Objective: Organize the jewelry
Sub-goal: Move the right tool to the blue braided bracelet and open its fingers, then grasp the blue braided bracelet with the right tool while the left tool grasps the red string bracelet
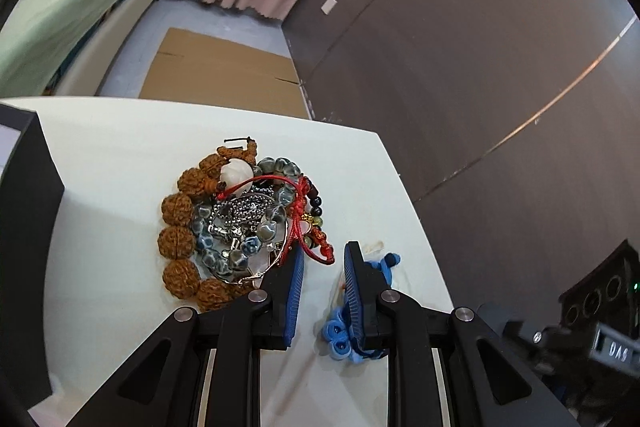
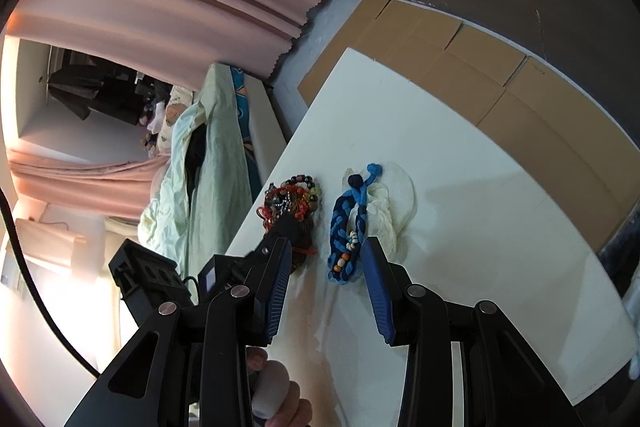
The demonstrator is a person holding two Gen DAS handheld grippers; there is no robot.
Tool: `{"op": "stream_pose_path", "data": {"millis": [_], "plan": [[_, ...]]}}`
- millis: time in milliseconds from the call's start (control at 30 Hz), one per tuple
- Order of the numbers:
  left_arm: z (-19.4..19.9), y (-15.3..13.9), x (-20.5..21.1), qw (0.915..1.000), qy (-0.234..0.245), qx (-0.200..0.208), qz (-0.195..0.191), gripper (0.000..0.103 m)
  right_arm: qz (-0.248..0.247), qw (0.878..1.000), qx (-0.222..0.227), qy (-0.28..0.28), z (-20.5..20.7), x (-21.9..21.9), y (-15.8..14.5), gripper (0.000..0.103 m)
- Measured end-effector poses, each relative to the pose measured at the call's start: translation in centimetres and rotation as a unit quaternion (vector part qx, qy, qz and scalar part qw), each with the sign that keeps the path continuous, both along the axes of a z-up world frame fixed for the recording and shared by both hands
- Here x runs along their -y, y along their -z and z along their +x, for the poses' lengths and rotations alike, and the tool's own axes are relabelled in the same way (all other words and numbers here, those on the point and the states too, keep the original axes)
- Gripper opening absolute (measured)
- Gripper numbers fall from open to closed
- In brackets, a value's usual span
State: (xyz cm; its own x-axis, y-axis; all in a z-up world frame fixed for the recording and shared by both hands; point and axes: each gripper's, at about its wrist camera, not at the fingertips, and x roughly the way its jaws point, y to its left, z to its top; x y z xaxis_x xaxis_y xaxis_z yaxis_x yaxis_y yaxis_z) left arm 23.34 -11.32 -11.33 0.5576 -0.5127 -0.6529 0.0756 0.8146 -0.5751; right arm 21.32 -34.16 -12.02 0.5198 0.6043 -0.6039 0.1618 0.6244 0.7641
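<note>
A tangled jewelry pile lies on the white table: brown walnut beads, grey-blue beads, a silver chain and a red cord. My left gripper is open by a narrow gap, with bare table between the pads. Its left fingertip touches the pile's red cord. A blue braided bracelet lies under its right finger. In the right wrist view the same blue bracelet lies on a crumpled clear pouch. My right gripper is open, the bracelet's near end between its tips without the pads pressing. The pile sits left of it.
A black box stands at the table's left. The table's far edge and right edge are close to the pile. Flattened cardboard lies on the floor beyond. A person's hand shows below the right gripper.
</note>
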Motion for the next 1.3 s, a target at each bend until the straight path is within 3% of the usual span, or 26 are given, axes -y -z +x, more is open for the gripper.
{"op": "stream_pose_path", "data": {"millis": [133,233,567,933,1033,1200,1300], "plan": [[0.2,0.6,-0.1,0.9997,-0.010,-0.012,-0.019,0.019,-0.006,1.000,-0.005,-0.007,0.3,-0.7,0.3,0.039],[0.0,0.8,-0.7,0.9995,-0.026,-0.013,-0.016,0.003,-0.012,1.000,-0.008,-0.010,0.5,-1.2,0.5,0.039],[-1.7,-2.4,-2.4,0.9984,-0.020,0.032,-0.043,0.001,-0.024,0.999,-0.019,-0.020,1.2,-2.5,1.1,0.039],[-4.0,-6.3,-4.6,0.9948,0.000,0.085,-0.056,0.001,-0.084,0.995,-0.054,-0.017,2.1,-3.9,2.7,0.039],[-4.9,-7.1,-5.5,0.9938,-0.001,0.096,-0.056,0.001,-0.103,0.993,-0.057,-0.014,2.2,-4.1,2.9,0.024],[-6.2,-7.9,-7.3,0.9931,-0.011,0.106,-0.051,0.001,-0.084,0.996,-0.044,-0.001,1.1,-3.4,2.4,0.016],[-6.9,-8.5,-8.4,0.9920,-0.019,0.114,-0.050,0.001,-0.073,0.997,-0.006,-0.004,0.3,-3.4,1.0,0.015]]}}
